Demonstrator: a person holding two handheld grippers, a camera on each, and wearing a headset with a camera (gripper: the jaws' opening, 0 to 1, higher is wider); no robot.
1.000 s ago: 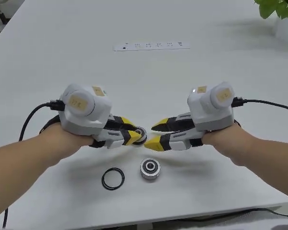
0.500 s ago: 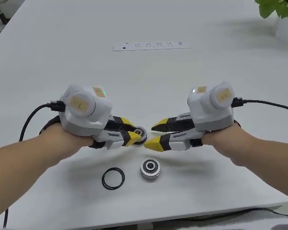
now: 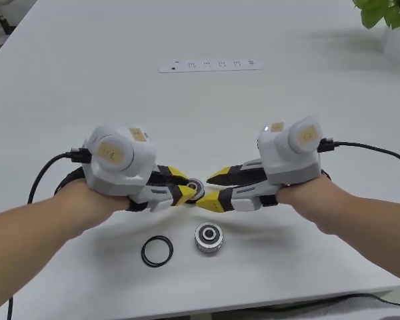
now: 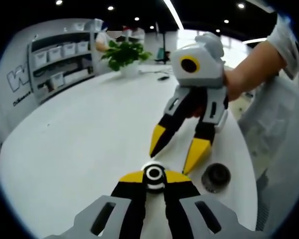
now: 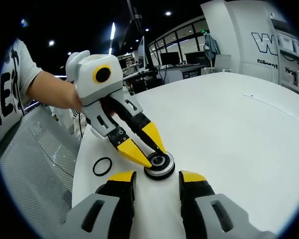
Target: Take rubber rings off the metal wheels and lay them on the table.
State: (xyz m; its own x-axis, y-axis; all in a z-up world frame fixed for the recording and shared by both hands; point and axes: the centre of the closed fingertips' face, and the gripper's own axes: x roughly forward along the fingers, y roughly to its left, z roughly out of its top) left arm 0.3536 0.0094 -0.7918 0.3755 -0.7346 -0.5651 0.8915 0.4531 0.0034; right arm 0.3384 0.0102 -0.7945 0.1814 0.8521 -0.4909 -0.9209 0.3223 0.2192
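My left gripper (image 3: 187,188) is shut on a small metal wheel (image 3: 195,189) with a dark rim, held a little above the white table (image 3: 253,113). In the left gripper view the wheel (image 4: 153,175) sits between my yellow tips. My right gripper (image 3: 209,189) faces it, open, with its tips just above and below the wheel's right side. From the right gripper view, the left gripper (image 5: 147,149) holds the wheel (image 5: 159,164) just ahead of my open right gripper (image 5: 157,178). A second wheel (image 3: 208,237) and a loose black rubber ring (image 3: 157,250) lie on the table below.
A white power strip (image 3: 210,65) lies far back at the table's middle. A potted plant (image 3: 387,13) stands at the back right corner. Black cables (image 3: 43,167) trail from both grippers. The table's front edge is close below the ring.
My right gripper has edged left, so its open tips now bracket the held wheel. The left gripper, second wheel and ring have barely moved.
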